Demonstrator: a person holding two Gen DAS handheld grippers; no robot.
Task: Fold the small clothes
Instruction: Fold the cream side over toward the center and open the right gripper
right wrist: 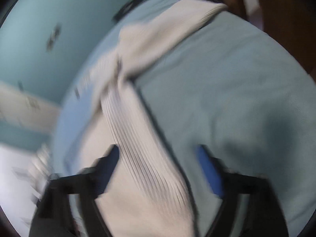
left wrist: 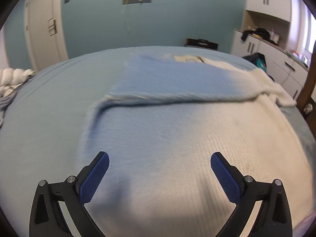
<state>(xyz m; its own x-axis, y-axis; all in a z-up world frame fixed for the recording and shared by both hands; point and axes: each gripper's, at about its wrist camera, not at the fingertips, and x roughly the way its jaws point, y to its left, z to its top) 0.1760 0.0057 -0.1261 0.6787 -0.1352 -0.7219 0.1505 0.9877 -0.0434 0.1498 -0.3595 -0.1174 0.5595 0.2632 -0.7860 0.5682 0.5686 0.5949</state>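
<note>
**Left wrist view: sweater spread on the bed, both grippers empty**

Left wrist view showed the left gripper hovering over a knitted sweater, its blue-padded fingers spread wide apart with nothing between them. The sweater lay flat on the bed, which was covered in a pale blue sheet. Its knit shaded from blue on the left to cream on the right. A sleeve was folded across the body, running from a bend at the left over to the cream side, and a small label showed near the far edge of the garment. Beyond the bed stood a teal wall, a white door on the left and white cabinets on the right with dark items piled on their bench. A chunky white knitted throw sat at the bed's left edge.

From the right wrist view, heavily blurred, the right gripper also stood wide open. A cream ribbed part of the sweater ran up between its fingers, but the pads were not pressing on it, so nothing was held. To the right of that cream strip lay bare bed sheet. The sweater's far cream end reached toward the bed's upper edge in that view.
</note>
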